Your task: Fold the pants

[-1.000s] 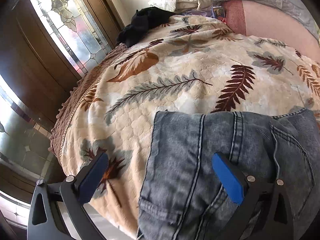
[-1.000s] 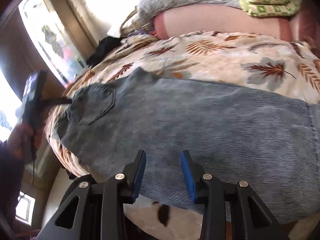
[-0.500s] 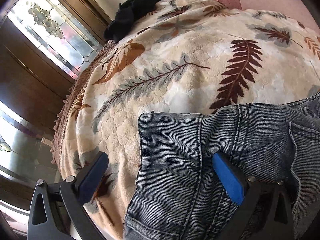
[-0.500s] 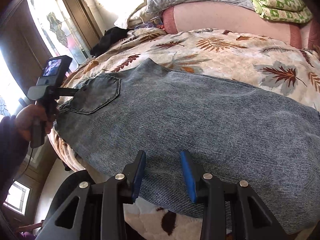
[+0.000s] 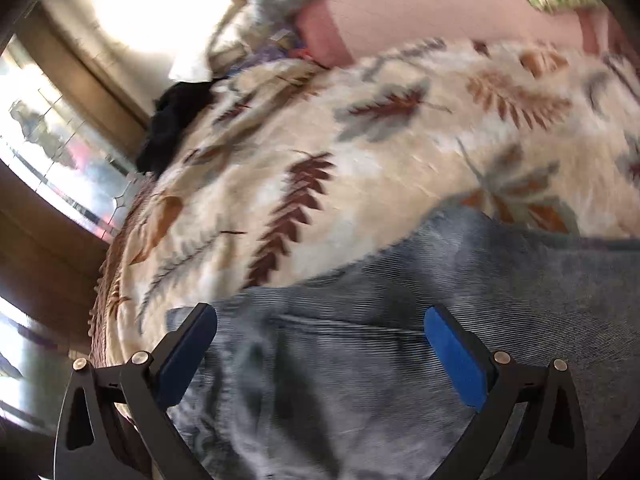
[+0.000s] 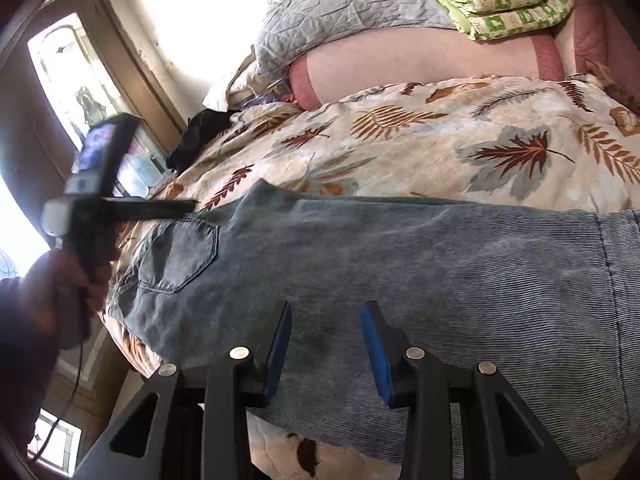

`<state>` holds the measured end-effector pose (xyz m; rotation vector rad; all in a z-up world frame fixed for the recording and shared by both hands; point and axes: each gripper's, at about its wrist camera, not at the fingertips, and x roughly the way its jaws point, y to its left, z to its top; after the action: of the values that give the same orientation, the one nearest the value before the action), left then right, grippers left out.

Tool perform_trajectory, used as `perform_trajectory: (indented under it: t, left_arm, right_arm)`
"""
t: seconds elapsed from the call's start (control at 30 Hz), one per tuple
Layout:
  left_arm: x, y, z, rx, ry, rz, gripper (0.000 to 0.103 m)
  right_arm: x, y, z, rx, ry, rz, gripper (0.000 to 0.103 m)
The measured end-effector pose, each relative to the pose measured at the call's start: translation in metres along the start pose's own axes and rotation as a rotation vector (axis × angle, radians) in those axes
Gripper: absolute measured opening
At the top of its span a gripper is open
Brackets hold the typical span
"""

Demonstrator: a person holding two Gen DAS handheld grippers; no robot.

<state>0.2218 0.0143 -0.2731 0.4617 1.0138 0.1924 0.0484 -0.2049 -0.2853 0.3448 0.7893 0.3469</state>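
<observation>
**Operator:** Nearest my right camera, the right gripper [image 6: 326, 346] hangs with its blue pads a narrow gap apart, clamping nothing, just above the near edge of the pants [image 6: 400, 264]. That near edge runs close to the bed's near side, where a strip of the blanket [image 6: 440, 136] shows below the denim.

**Partner:** And the left one?

**Operator:** The left gripper [image 5: 320, 344] is spread wide, empty, its fingers straddling the waist end of the pants [image 5: 360, 360]. From the right view I see it as a black handle with a small screen, the left gripper [image 6: 132, 208] tip sitting at the far left corner of the denim, beside the back pocket [image 6: 180, 256]. Whether it touches the cloth I can't tell; the left view is blurred.

**Partner:** How do the jeans lie?

**Operator:** Flat and lengthwise, left to right, waist at the left near the bed's left edge, leg running off right. Faded blue-grey denim with a fine ribbed weave, and a pointed patch pocket with stitched seams.

**Partner:** Room beyond?

**Operator:** Plenty of open blanket [image 5: 360, 160] on the far side: cream, quilted and plush, printed with brown and grey leaves. Farther left a black garment [image 6: 200, 136] is bunched at the bed's edge. At the far end sit a pink bolster [image 6: 420, 64], a grey quilted pillow [image 6: 352, 12] and a folded green patterned cloth [image 6: 504, 0].
</observation>
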Motion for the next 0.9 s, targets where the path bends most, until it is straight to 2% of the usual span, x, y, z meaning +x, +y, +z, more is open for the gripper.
perform_trajectory:
  t: [0.13,0.2,0.43,0.6,0.67,0.77,0.83,0.9]
  left_arm:
    - [0.026,-0.037,0.008,0.076,0.041,0.033,0.103]
    - [0.03,-0.045,0.017,0.066,0.017,0.056,0.103]
    - [0.046,-0.055,0.034,0.067,0.042,0.07,0.103]
    - [0.039,-0.05,0.038,0.011,0.063,0.068,0.103]
    - [0.023,-0.048,0.036,0.001,0.036,0.043,0.103]
    - [-0.015,-0.053,0.028,0.002,-0.053,-0.037,0.103]
    - [-0.029,-0.067,0.023,0.046,-0.066,-0.074,0.103]
    - [-0.032,-0.086,0.019,0.093,-0.046,-0.082,0.103]
  right_arm:
    - [-0.004,-0.01,0.004,0.038,-0.017,0.005,0.04]
    - [-0.008,-0.014,0.006,0.053,-0.027,0.003,0.04]
    - [-0.014,-0.027,0.013,0.107,-0.053,0.009,0.04]
    - [-0.018,-0.033,0.014,0.144,-0.066,0.017,0.04]
    - [-0.02,-0.033,0.013,0.141,-0.07,0.011,0.04]
    - [-0.027,-0.037,0.013,0.142,-0.09,-0.001,0.04]
    - [-0.031,-0.043,0.013,0.165,-0.1,-0.004,0.04]
    - [-0.035,-0.05,0.013,0.193,-0.11,-0.008,0.04]
